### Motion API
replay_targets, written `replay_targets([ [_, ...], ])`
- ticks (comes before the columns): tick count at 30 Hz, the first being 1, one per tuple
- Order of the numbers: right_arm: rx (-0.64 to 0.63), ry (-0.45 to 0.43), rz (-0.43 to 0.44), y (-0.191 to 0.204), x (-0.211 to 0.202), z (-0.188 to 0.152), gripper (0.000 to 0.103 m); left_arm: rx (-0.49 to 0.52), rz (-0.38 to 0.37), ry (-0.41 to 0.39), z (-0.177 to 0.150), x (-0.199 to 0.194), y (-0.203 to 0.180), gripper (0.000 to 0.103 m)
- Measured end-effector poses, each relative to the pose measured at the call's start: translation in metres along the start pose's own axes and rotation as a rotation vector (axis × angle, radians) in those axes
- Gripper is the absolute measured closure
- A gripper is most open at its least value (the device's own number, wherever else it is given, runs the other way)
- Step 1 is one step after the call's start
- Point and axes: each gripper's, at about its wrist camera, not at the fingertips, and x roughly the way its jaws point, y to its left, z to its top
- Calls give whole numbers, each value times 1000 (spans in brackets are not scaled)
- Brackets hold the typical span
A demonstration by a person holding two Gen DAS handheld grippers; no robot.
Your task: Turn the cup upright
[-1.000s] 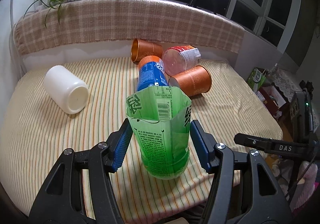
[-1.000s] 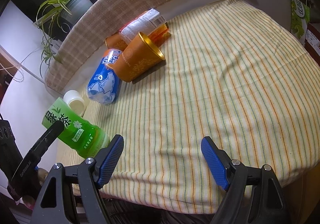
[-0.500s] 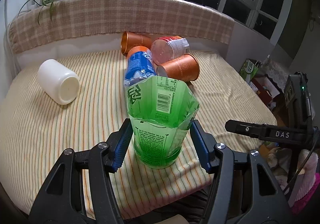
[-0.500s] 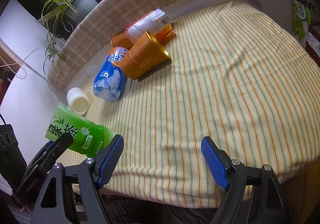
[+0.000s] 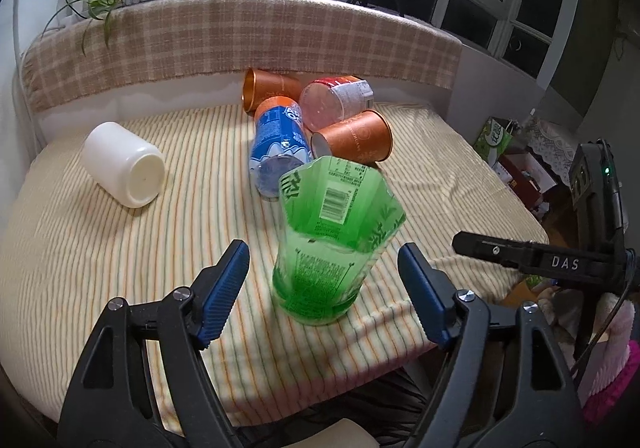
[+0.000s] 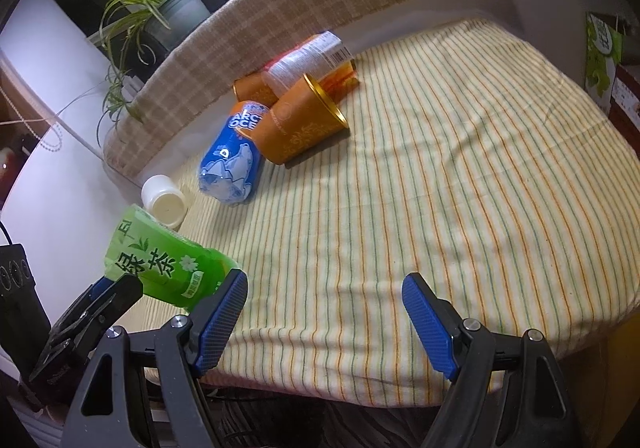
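Your left gripper (image 5: 322,294) is released: its blue pads (image 5: 224,290) stand apart on either side of the green cup (image 5: 334,236), with a clear gap on both sides and no contact. The green cup stands upright, mouth up, on the striped cloth (image 5: 100,248) near the front edge of the table, and its cut rim flares open towards you.

Your right gripper (image 6: 324,318) is also released and holds nothing; it hangs over bare striped cloth at the table's front edge, and from its view the green cup (image 6: 160,262) sits off to its left, beside the left gripper's black frame.

Behind the green cup lies a blue cup (image 5: 278,142) on its side, touching a copper cup (image 5: 354,136) that also lies down. Farther back, against the plaid cushion (image 5: 240,32), lie a second copper cup (image 5: 270,88) and a red-and-white cup (image 5: 336,100). A white jar (image 5: 124,164) lies on its side, well apart to the left.
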Motion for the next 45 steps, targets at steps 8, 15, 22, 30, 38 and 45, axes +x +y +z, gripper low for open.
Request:
replay_targets([
  [8, -85, -86, -37, 19, -18, -1, 20, -11, 55, -31, -12, -24, 13, 24],
  [15, -171, -167, -83, 39, -32, -5, 18, -36, 145, -125, -15, -55, 25, 23],
  [22, -254, -269, -134, 58, -47, -14, 13, -29, 239, -257, -11, -87, 22, 10],
  [30, -291, -385, -181, 67, -65, -22, 0, -29, 296, -331, -11, -103, 20, 9],
  [38, -285, -394, -189, 68, -66, -22, 0, -19, 319, -365, -13, -111, 16, 0],
  [45, -311, -410, -207, 71, -67, -24, 0, -15, 324, -367, -13, -113, 15, 0],
])
